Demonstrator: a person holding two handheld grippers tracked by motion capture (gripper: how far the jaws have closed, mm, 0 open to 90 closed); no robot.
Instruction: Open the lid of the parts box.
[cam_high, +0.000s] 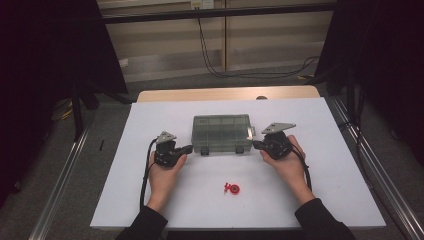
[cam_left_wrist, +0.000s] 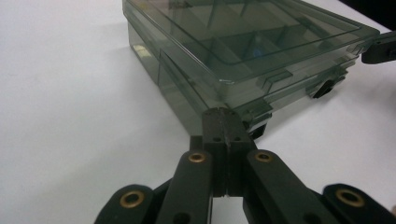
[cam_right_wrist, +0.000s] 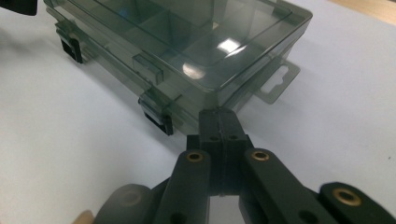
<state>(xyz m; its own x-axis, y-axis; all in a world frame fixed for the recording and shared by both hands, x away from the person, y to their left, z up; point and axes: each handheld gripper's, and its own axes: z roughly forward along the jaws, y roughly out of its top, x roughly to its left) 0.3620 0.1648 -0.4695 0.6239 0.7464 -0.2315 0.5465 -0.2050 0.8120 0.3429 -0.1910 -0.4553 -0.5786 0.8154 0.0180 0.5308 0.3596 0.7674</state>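
Grippers flanked a smoky box on the desk.
The compartment box (cam_high: 222, 134), translucent grey with its lid down, sat between the left gripper (cam_high: 187, 148) and right gripper (cam_high: 256, 144), both with jaws pressed together at its near corners.

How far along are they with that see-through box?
Early. The box lies shut, both front latches down. The left tongs and right tongs, both shut, are at its two front corners. The red piece lies untouched on the table; opening is left.

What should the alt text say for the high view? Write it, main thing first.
A person's two hands each hold a black gripper, the left gripper and right gripper, with jaws shut, at either front corner of a closed, smoky clear box on a white table. A small red part lies nearer the person.
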